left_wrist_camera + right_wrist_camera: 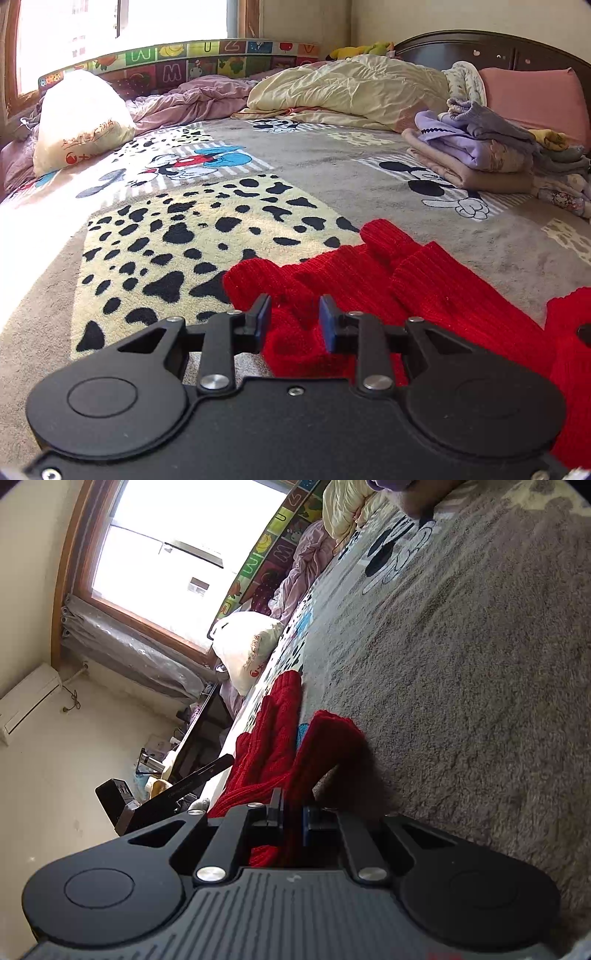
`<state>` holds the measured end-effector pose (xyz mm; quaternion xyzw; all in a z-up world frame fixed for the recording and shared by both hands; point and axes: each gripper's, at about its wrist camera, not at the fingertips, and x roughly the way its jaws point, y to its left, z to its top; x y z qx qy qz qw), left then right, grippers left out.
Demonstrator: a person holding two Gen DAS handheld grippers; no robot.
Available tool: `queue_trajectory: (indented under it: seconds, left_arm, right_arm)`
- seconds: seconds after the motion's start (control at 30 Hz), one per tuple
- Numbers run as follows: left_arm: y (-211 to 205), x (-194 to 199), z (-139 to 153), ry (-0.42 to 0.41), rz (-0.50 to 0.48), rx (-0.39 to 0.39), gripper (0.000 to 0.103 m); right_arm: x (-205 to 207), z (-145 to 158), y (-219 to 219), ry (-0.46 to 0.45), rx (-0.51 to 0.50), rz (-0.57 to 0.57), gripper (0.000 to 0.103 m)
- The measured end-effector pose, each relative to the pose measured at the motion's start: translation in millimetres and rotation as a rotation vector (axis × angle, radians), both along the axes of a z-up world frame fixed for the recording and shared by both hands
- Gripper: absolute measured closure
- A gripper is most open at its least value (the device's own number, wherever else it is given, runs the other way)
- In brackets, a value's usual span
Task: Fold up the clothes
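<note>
L gripper [294, 323] sits low and level over the bed, jaws apart w/ blue pads either side of a bunched bit of the red knit sweater [369, 280]; pads not pinching, gap on both sides. Sweater lies crumpled on the grey fleece blanket [332, 162], ribbed cuffs pointing away from the camera.

Blanket is fuzzy, printed w/ cartoon mice and a cream patch w/ black spots [184, 236]. Far L: white plastic bag [79, 118], crinkly, sunlit. Behind it, a lilac duvet, then a cream quilt [351, 88], both rumpled. R side: stack of folded clothes [480, 151], lilac and beige, in front of a pink pillow [532, 92] and dark wood headboard.

R gripper [293, 825] is rolled onto its side, bed running vertical in its view. Jaws nearly together, clamped on a red sweater [273, 738] fold, fabric lifted off the blanket [461, 701].

Only the R view shows the window [177, 546], wall AC unit [26, 698] and part of the other black tool.
</note>
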<state>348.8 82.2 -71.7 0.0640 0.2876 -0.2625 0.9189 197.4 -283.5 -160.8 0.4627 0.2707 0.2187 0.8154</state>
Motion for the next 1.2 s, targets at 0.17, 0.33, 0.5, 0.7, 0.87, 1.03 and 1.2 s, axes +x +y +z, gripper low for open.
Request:
queue_trajectory:
  seconds: [0.17,0.33,0.5,0.7,0.87,1.03,1.2]
  left_arm:
    - [7.3,-30.4,10.6,0.045,-0.003,-0.04,0.077]
    - [7.3,-68.5,20.7,0.061,-0.015,-0.044,0.077]
    - [-15.8,-86.9,-18.9,0.079,0.057,0.032,0.077]
    - [7.4,-139.6,29.7,0.023,0.1,-0.141,0.073]
    - [-25.9,-214.7,32.6,-0.042,-0.128,-0.007,0.055]
    - [-54.7,-252.7,2.0,-0.125,-0.192,0.236,0.055]
    - [-38.7,-240.7,-10.9,-0.145,-0.113,0.191,0.078]
  right_arm:
    - [-2.3,0.0,-1.0,-0.013,-0.002,-0.01,0.092]
    - [-3.9,-0.2,-2.8,-0.029,0.003,-0.016,0.092]
    - [-6.6,4.2,-1.5,-0.065,-0.014,-0.004,0.092]
    - [-9.7,9.9,-2.3,-0.083,-0.039,-0.025,0.092]
    - [-12.2,31.4,-1.3,-0.069,-0.059,-0.068,0.092]
    - [-10.1,75.2,13.9,-0.075,-0.123,-0.105,0.092]
    - [2.8,117.8,42.4,-0.094,-0.249,-0.105,0.092]
